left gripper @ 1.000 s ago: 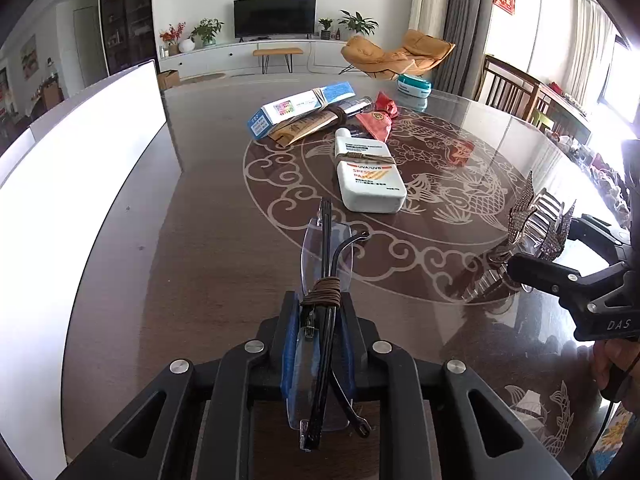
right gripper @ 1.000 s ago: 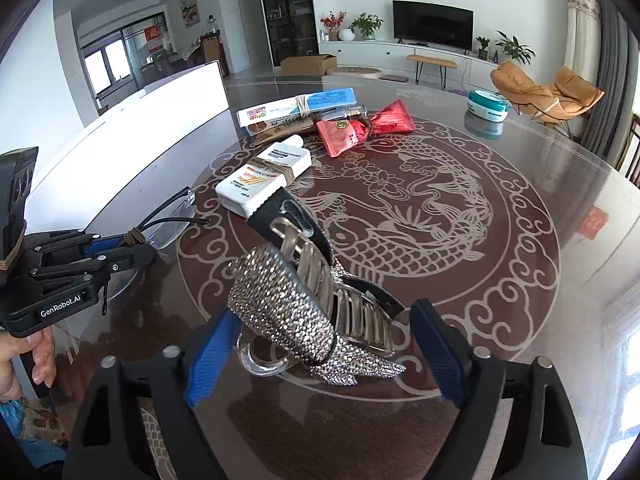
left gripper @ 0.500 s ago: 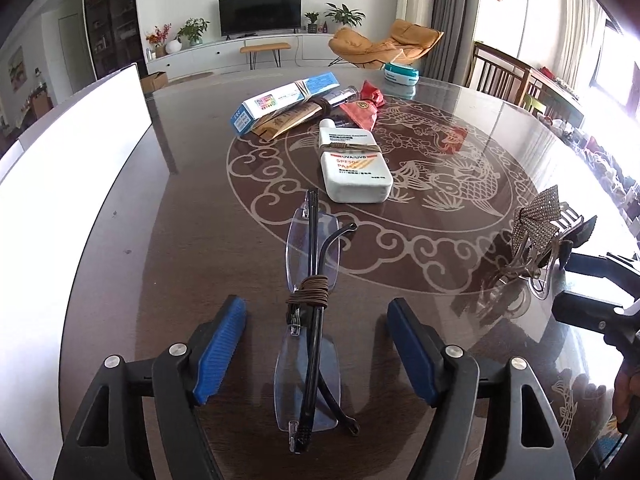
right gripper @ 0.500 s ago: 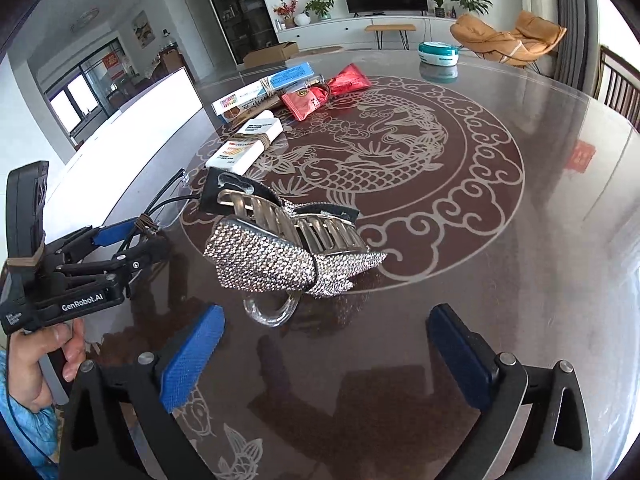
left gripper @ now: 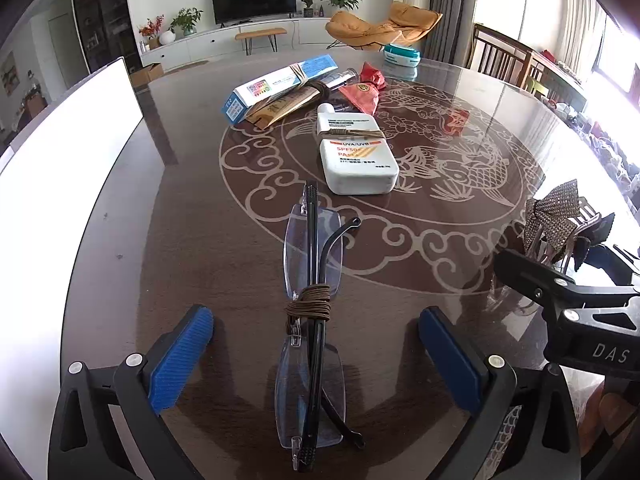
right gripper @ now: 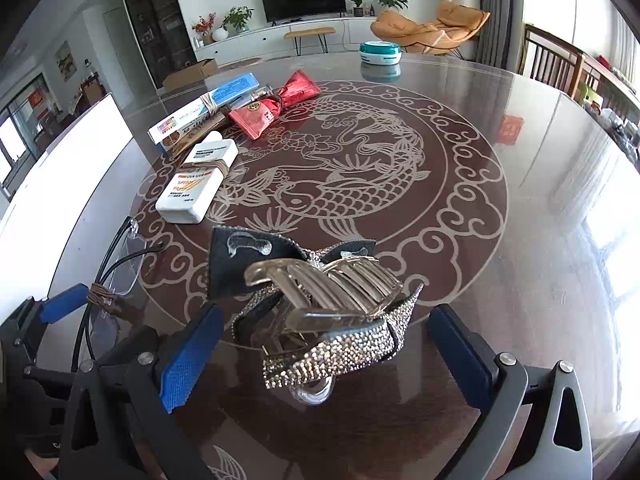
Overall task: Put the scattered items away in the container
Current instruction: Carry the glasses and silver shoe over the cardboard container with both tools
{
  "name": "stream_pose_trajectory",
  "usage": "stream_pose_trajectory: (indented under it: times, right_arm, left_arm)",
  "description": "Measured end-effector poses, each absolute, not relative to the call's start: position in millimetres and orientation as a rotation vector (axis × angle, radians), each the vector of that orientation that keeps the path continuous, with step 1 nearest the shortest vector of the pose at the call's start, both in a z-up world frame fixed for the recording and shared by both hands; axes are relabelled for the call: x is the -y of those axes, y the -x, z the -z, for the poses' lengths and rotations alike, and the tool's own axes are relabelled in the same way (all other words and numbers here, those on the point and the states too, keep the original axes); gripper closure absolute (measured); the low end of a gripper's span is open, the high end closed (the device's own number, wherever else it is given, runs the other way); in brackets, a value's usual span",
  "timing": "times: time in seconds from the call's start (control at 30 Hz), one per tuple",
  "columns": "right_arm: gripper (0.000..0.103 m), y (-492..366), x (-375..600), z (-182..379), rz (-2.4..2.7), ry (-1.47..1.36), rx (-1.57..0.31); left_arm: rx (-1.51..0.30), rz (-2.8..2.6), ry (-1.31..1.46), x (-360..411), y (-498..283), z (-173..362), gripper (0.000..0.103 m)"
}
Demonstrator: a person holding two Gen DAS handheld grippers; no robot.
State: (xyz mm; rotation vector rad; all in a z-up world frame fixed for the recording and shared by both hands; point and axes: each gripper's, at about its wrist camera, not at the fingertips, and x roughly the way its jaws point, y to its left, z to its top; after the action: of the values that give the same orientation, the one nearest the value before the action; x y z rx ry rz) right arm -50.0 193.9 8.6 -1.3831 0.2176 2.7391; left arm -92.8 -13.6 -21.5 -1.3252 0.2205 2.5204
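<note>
Folded rimless glasses (left gripper: 312,320) bound with brown cord lie on the dark table between the jaws of my left gripper (left gripper: 316,356). Those jaws are opening and the blue pads stand well clear of the glasses. The glasses (right gripper: 108,300) show again at the left of the right wrist view. A rhinestone bow hair claw (right gripper: 320,312) rests on the table between the wide-apart pads of my right gripper (right gripper: 320,356), which is open and does not touch it. The claw (left gripper: 556,220) appears at the right of the left wrist view.
A white sunscreen bottle (left gripper: 356,152), a blue-and-white box (left gripper: 280,84), a brown packet (left gripper: 280,108) and red pouches (right gripper: 276,108) lie further back on the table. A teal round tin (right gripper: 379,53) stands at the far edge. A white panel (left gripper: 60,208) runs along the left.
My left gripper let go of the glasses and its jaws spread wide; the glasses now lie on the table. My right gripper widened around the hair claw, which settled flatter on the table.
</note>
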Motion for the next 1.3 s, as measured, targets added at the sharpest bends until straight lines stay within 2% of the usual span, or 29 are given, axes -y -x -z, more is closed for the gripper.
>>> stream_pose_trajectory:
  times: [0.03,0.07,0.1,0.13,0.2,0.53,0.77,1.03,1.3]
  right_arm:
    - [0.005,47.5,-196.8,-9.6,-2.754,1.363,-0.208]
    - [0.025,44.3,-199.2,-11.9,-2.776,1.343,-0.192]
    - [0.042,42.7,-200.9,-12.8,-2.79,1.341,-0.172]
    - [0.05,40.7,-203.1,-13.3,-2.801,1.336,-0.15]
    - [0.05,36.5,-207.6,-13.8,-2.825,1.341,-0.135]
    - [0.05,2.6,-218.8,-35.2,-2.984,1.365,-0.181]
    - [0.05,9.9,-184.9,-72.3,-3.109,1.382,-0.19]
    - [0.05,35.6,-71.9,-124.9,-3.342,1.417,-0.091]
    - [0.05,52.1,81.2,-165.1,-3.614,1.501,0.067]
  left_arm:
    - [-0.216,-2.533,1.301,15.7,92.1,18.9,0.025]
    - [-0.21,-2.539,1.284,17.8,91.8,15.7,0.037]
    - [-0.205,-2.54,1.278,19.6,92.3,13.4,0.063]
    - [-0.193,-2.532,1.279,21.3,93.3,11.9,0.082]
    - [-0.144,-2.505,1.285,25.0,93.5,10.2,0.09]
    - [0.014,-2.492,1.205,41.5,54.4,-11.8,0.092]
    - [0.147,-2.541,1.093,81.8,42.6,-75.3,0.092]
    - [0.202,-2.746,1.061,206.6,42.4,-134.3,0.092]
    - [0.353,-2.899,1.261,346.0,47.5,-115.5,0.092]
